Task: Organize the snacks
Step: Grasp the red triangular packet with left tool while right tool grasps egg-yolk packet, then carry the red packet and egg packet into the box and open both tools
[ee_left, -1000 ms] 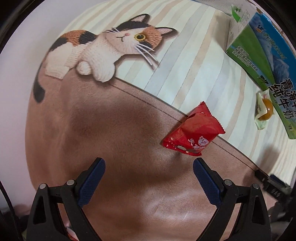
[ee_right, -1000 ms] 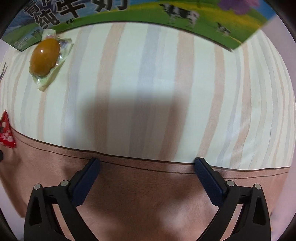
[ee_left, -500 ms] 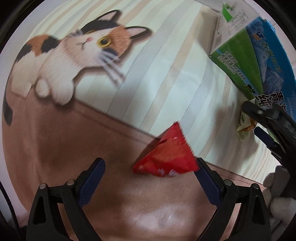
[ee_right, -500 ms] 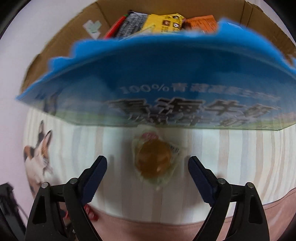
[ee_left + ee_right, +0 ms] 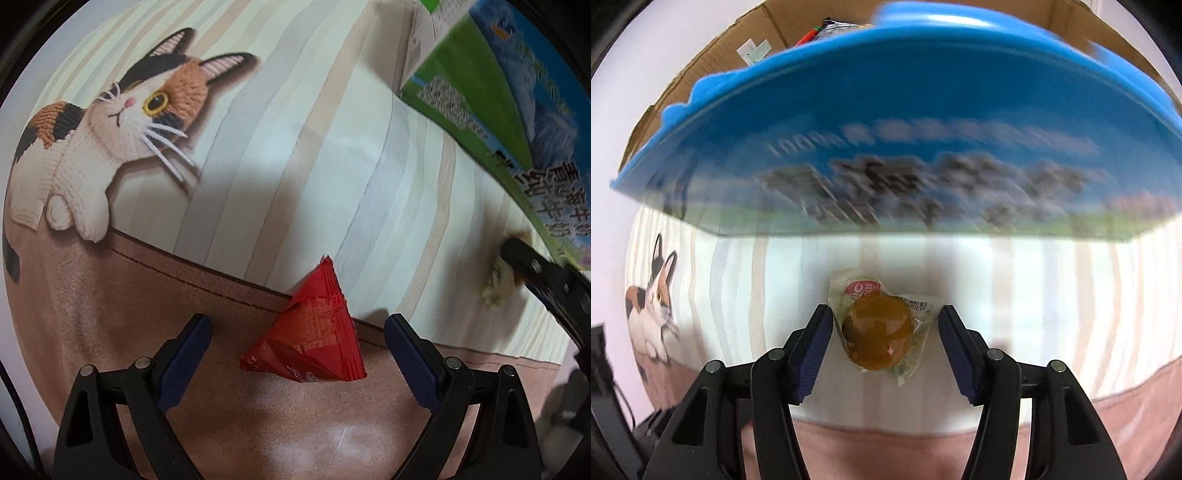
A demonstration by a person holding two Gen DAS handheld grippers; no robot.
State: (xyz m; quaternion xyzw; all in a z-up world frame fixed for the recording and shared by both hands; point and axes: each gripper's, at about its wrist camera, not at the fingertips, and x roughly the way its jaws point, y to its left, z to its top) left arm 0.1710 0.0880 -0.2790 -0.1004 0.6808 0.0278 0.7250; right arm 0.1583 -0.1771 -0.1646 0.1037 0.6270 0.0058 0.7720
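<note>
A red snack packet (image 5: 314, 339) lies on the cat-print mat, between the open fingers of my left gripper (image 5: 297, 349), not clamped. A clear packet with a brown braised egg (image 5: 877, 330) lies on the striped part of the mat, between the fingers of my right gripper (image 5: 884, 345), which is open around it. The egg packet shows blurred at the right of the left wrist view (image 5: 498, 284), partly hidden by the right gripper's black frame (image 5: 546, 280).
A blue and green milk carton box (image 5: 886, 147) stands just behind the egg packet, with several snacks inside. It also shows at the top right of the left wrist view (image 5: 498, 92). A printed cat (image 5: 122, 122) marks the mat's left side.
My left gripper moved in until the red packet sits between its fingers. My right gripper swung to the egg packet, moved in around it, and its fingers narrowed.
</note>
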